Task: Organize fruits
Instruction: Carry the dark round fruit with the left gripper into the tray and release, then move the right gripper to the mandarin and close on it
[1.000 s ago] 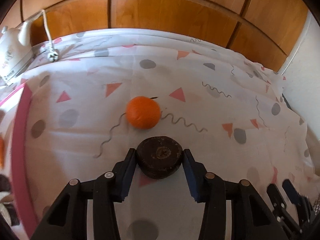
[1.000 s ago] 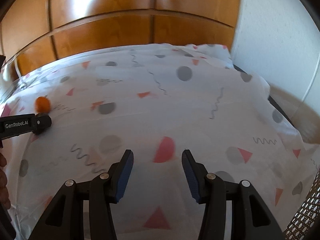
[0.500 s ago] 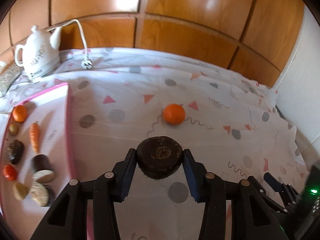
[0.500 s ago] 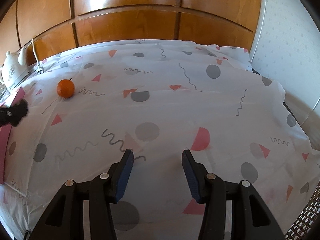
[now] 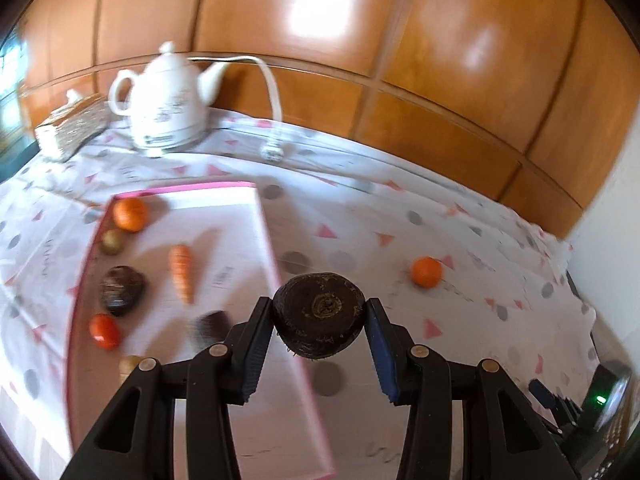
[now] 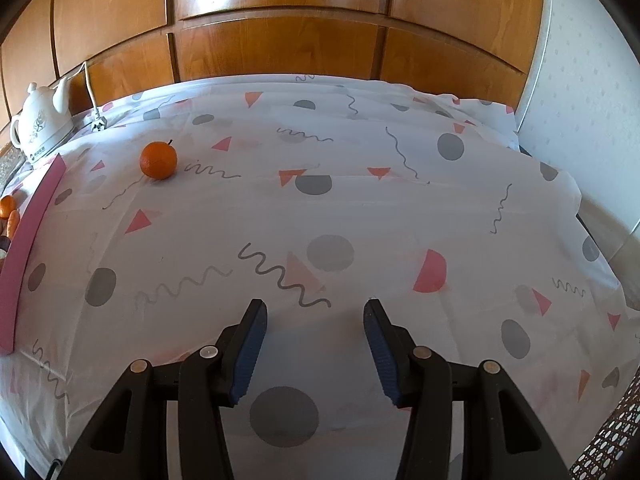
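A: What do we have in the left gripper (image 5: 319,314)?

B: A dark, round, rough-skinned fruit (image 5: 319,315), clamped between both blue pads, cut or stem end facing us; we are holding it above the right edge of the pink-rimmed tray (image 5: 267,236)

A: And on the tray?

B: We see an orange (image 5: 130,214) at the far corner, a small brownish fruit (image 5: 111,241) just beside it, a carrot (image 5: 182,267), another dark fruit (image 5: 121,289) and a red one (image 5: 105,331). The nearer pieces are too blurred for us to name

A: Anything loose on the patterned cloth (image 6: 360,216)?

B: One orange with a stem (image 6: 158,159), well apart from the tray, to its right. A white kettle (image 5: 166,101) stands at the back by the wooden panels

A: Our right gripper (image 6: 315,330)?

B: Its jaws stand apart, gripping nothing, above bare cloth
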### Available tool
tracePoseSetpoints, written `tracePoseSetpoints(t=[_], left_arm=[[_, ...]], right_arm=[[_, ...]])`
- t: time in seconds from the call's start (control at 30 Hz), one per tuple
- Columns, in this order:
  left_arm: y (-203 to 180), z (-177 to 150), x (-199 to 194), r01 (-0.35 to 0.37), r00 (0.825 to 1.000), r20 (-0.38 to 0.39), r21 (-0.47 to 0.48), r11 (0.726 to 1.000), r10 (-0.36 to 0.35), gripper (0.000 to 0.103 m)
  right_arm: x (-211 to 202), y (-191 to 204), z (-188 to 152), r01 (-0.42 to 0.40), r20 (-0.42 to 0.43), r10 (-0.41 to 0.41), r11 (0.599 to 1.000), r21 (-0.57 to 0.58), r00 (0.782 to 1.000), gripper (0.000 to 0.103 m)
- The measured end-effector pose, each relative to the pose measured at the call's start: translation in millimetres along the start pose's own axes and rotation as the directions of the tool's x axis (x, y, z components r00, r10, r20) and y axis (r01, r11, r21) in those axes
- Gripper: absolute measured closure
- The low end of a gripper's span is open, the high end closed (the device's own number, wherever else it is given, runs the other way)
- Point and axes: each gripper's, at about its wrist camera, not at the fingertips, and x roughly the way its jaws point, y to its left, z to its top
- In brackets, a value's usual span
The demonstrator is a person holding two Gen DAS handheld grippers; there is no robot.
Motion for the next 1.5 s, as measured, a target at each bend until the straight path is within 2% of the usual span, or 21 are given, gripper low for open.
tracePoseSetpoints(t=[0.3, 0.57, 1.03, 1.33, 1.5], left_arm=[[63, -1, -14, -0.095, 0.995, 0.032, -0.104, 0.99, 0.099, 0.056], [93, -10, -14, -0.144, 0.989, 0.012, -0.162, 0.976, 0.148, 0.056], [108, -15, -7, -0.18, 0.984, -0.023, -0.213, 0.96, 0.179, 0.056], [106, -16, -14, -0.19, 0.981, 0.002, -0.21, 0.959, 0.195, 0.055], [104, -18, -20, -0.184, 0.982, 0.011, -0.206, 0.961, 0.19, 0.05]], right_arm=[[0, 2, -1, 0.008, -0.003, -0.008, 1.0, -0.011, 1.0, 0.052], [0, 4, 0, 0.017, -0.007, -0.017, 1.0, -0.019, 1.0, 0.052], [-1, 9, -1, 0.023, -0.01, -0.023, 0.999, -0.033, 1.0, 0.052], [-1, 9, -1, 0.023, -0.01, -0.023, 0.999, -0.033, 1.0, 0.052], [-2, 9, -1, 0.023, -0.009, -0.023, 0.999, -0.033, 1.0, 0.052]])
